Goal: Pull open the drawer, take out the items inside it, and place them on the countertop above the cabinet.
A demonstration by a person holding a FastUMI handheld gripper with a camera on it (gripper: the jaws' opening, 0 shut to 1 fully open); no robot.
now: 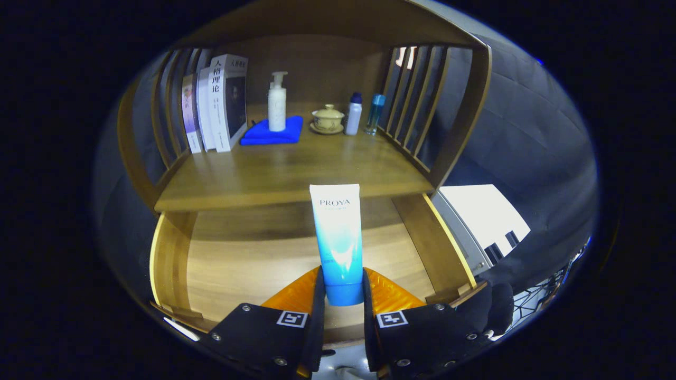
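My gripper (pixel 342 287) is shut on the cap end of a blue and white cosmetic tube (pixel 338 237), which stands up between the fingers. Below it the wooden drawer (pixel 171 258) is pulled open, and its visible floor is bare. Beyond the tube's top lies the wooden countertop (pixel 285 174) of the cabinet. The tube is held over the drawer, just in front of the countertop's front edge.
At the back of the countertop stand several books (pixel 214 103), a white pump bottle (pixel 277 103) on a blue cloth (pixel 272 133), a lidded cup on a saucer (pixel 327 119) and two small bottles (pixel 364 113). Wooden slat sides (pixel 417 105) enclose the countertop. A white box (pixel 483 216) sits right of the drawer.
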